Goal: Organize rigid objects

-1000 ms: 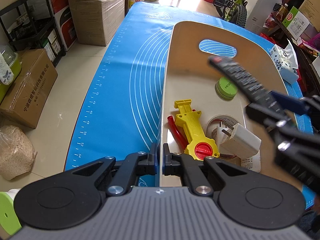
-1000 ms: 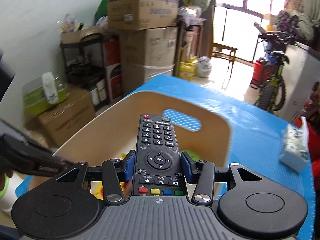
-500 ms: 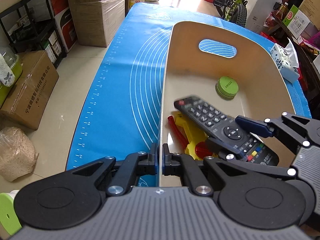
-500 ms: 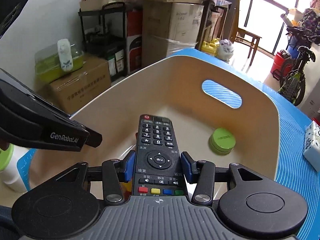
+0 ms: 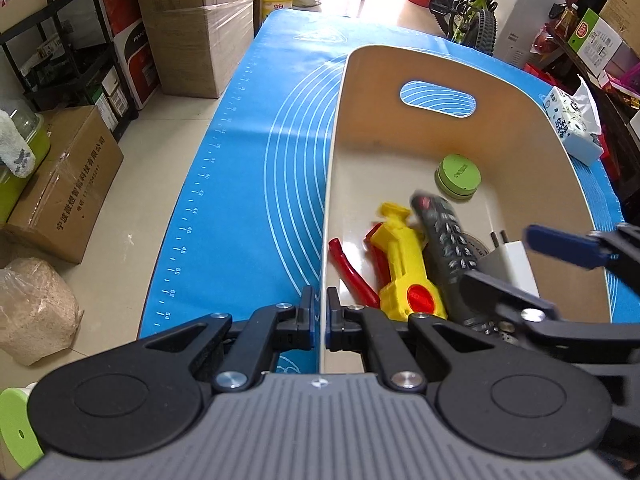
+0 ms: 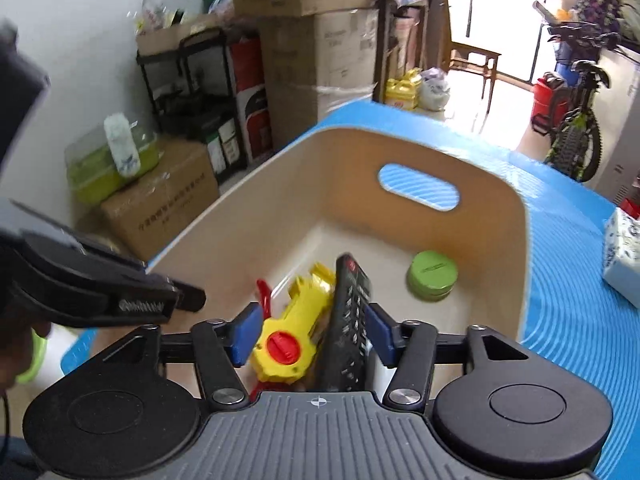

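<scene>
My left gripper (image 5: 322, 322) is shut on the near wall of the cream bin (image 5: 332, 160), which stands on the blue mat (image 5: 260, 160). My right gripper (image 6: 312, 334) hangs over the bin's near end and its jaws are opening. The black remote (image 6: 350, 320) sits blurred and tipped on its edge between the blue pads, free of their grip and leaning on the yellow toy (image 6: 296, 320). In the left wrist view the remote (image 5: 444, 240) lies between the yellow toy (image 5: 404, 264) and a white charger (image 5: 512, 264). A green tin (image 5: 458, 176) rests farther in.
A red-handled tool (image 5: 352, 272) lies by the bin's left wall. A tissue pack (image 5: 568, 120) sits on the mat right of the bin. Cardboard boxes (image 5: 64, 184) and a shelf stand on the floor to the left, and a bicycle (image 5: 472, 4) stands beyond the table.
My right gripper came down into the bin with the remote, then its jaws spread. The remote slipped from flat in the grip to tilted among the objects. The left gripper stayed clamped on the wall.
</scene>
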{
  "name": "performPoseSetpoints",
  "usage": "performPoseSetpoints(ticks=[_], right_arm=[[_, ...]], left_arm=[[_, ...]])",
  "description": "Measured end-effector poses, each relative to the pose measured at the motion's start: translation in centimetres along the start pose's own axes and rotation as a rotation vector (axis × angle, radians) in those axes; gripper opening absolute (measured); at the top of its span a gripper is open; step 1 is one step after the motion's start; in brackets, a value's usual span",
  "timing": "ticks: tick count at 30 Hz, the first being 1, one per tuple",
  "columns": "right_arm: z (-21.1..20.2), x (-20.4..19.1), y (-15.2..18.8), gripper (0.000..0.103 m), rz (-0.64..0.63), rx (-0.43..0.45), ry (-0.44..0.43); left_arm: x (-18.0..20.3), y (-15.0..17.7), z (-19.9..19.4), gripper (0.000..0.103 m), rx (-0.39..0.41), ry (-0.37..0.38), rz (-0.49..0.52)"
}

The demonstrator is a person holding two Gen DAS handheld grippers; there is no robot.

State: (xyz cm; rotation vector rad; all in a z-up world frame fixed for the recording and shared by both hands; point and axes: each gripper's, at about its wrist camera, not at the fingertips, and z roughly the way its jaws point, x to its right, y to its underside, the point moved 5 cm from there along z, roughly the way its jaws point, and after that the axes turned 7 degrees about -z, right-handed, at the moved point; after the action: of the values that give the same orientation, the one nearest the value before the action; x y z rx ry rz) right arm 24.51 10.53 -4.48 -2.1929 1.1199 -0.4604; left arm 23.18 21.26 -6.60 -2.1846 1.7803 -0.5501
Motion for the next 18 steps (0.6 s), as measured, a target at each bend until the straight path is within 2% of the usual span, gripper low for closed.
performPoseSetpoints(ticks=[3, 5, 8, 14, 18], right_arm=[[-1.3, 0.5, 0.1, 0.074, 0.021, 0.014, 0.019], [-2.2, 0.8, 0.3, 0.076, 0.036, 0.019, 0.031], [-3.6, 1.3, 0.9, 0.080, 0.060, 0.027, 0.049], [-6.2, 2.0, 1.7, 0.088, 0.099, 0.045, 0.082], [-8.5, 2.5, 2.0, 0.092, 0.122, 0.071, 0.103]], left_arm=[[-0.1, -0.1, -0.5, 0.012, 0.020, -0.011, -0.007], [-0.1, -0.3, -1.1, 0.034, 0.044, -0.035, -0.006], [0.0, -0.5, -2.2, 0.054, 0.081, -0.046, -0.021], [1.7, -0.6, -5.8, 0.070, 0.164, -0.042, 0.008], [3.2, 0.4, -8.1, 0.073, 0.199, -0.018, 0.020]])
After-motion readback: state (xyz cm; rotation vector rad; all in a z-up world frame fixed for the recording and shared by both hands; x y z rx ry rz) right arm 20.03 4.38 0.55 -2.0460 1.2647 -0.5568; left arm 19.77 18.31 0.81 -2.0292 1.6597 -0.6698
